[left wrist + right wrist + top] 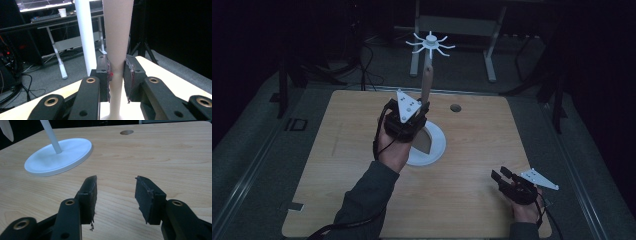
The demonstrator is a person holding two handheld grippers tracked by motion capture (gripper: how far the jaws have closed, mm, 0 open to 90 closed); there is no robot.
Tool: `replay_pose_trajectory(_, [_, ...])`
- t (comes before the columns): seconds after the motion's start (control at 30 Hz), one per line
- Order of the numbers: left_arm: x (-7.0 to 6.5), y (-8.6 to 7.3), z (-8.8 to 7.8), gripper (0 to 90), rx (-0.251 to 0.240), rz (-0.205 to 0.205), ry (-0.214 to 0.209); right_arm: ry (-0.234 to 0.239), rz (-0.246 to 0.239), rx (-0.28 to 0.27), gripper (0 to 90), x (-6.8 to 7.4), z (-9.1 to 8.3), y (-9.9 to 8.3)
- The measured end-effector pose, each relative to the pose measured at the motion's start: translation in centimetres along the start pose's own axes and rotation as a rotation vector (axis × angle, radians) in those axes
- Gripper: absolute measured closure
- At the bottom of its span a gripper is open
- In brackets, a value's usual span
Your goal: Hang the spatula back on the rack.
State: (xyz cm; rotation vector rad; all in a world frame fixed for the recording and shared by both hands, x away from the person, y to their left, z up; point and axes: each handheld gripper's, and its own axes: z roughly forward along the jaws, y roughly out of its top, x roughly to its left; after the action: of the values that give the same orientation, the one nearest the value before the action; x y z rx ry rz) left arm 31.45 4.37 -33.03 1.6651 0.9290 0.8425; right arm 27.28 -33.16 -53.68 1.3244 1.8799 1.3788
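Note:
A white stand rises from a round base (435, 145) at the table's middle, with a ring of hooks (430, 42) at its top. A pale wooden utensil (427, 77) stands upright along the stand's pole (86, 32). My left gripper (421, 111) is shut on the utensil's narrow neck (117, 37), the pads pressing both sides (117, 75). My right gripper (503, 175) rests low over the table's right front, open with nothing between its fingers (116, 192). From there the base (58, 156) and pole (51, 136) lie ahead to the left.
The wooden table (362, 190) has a small round hole (455, 107) behind the stand, also visible as the hole (126, 132). A desk frame (452, 30) stands on the dark floor beyond the far edge. A cable trails from the person's left forearm (362, 200).

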Motion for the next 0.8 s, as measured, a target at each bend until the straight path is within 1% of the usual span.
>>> replay_pose_trajectory(0.07, [0.0,0.1,0.0,76.1,-0.002,-0.004,0.001,0.0,0.001,0.0,52.0,0.0,0.0,0.0])
replay_pose_trajectory(0.13, [-0.2,0.6,0.0,76.1,-0.007,0.0,0.016,0.0,0.001,0.0,52.0,0.0,0.0,0.0])
replay_pose_trajectory(0.2, [-0.3,0.8,0.0,76.0,-0.007,0.006,0.025,0.001,-0.001,0.001,52.0,0.0,0.1,0.0])
replay_pose_trajectory(0.33, [-0.4,1.2,0.1,76.1,0.0,0.011,0.059,0.001,-0.002,0.001,52.0,0.1,0.1,0.0])
replay_pose_trajectory(0.37, [-0.4,1.2,0.1,76.0,0.0,0.011,0.059,0.001,-0.002,0.001,52.0,0.1,0.1,0.0])
replay_pose_trajectory(0.43, [-0.5,1.3,0.3,76.1,0.009,0.012,0.076,0.0,-0.001,-0.001,52.0,0.1,0.0,0.0])
replay_pose_trajectory(0.57, [-0.5,1.4,0.5,76.0,0.016,0.012,0.091,-0.001,0.0,-0.001,52.0,0.1,0.0,0.0])
replay_pose_trajectory(0.6, [-0.5,1.4,0.8,76.0,0.029,0.011,0.104,-0.001,0.002,0.0,52.0,0.0,0.0,0.0])
replay_pose_trajectory(0.8, [-0.5,1.3,1.3,76.0,0.047,0.014,0.127,-0.001,0.0,-0.002,52.0,0.1,0.0,0.0])
